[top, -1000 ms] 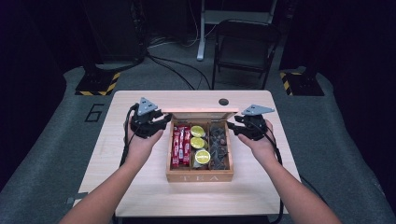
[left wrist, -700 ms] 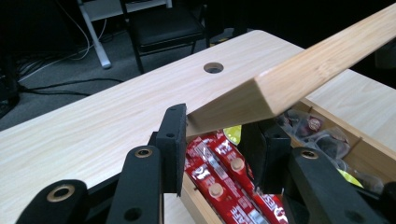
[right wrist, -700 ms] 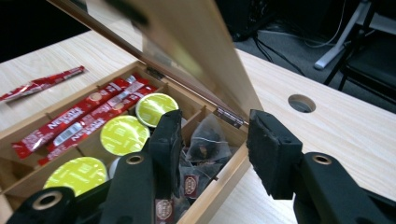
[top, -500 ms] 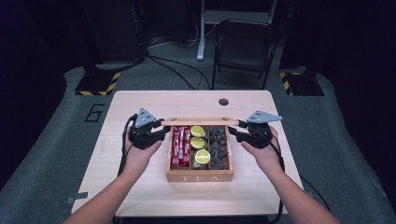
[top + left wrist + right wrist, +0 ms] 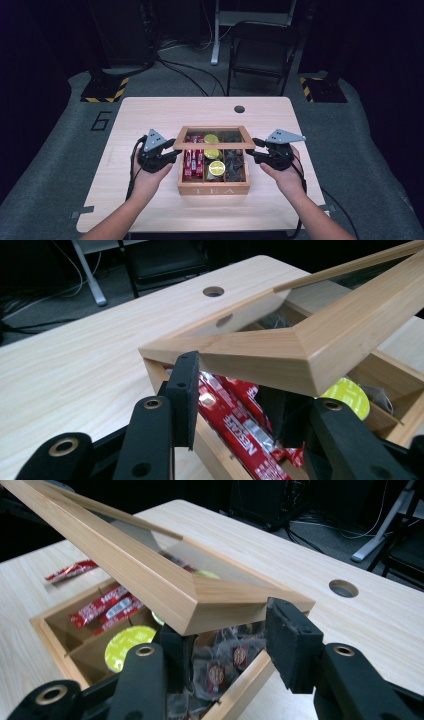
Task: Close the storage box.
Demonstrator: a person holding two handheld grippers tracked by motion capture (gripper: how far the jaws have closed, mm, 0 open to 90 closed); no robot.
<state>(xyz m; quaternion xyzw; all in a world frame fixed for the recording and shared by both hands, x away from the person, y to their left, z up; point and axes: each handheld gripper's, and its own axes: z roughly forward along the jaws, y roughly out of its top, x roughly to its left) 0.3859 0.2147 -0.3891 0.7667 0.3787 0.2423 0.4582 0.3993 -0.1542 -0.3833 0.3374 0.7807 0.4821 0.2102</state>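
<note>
Lid (image 5: 214, 139), one glass-paned wooden frame, hangs tilted over my single tea box (image 5: 214, 190) mid-counter; left gripper (image 5: 172, 156) and right gripper (image 5: 256, 150) each clamp a lid corner between two fingers.

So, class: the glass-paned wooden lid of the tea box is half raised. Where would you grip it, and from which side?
Grip the lid by its wooden frame, never the pane, at the two front corners, one gripper from each side. The left gripper and right gripper straddle those corners, one pad under the frame and one outside it. The hinged back edge stays on the box.
</note>
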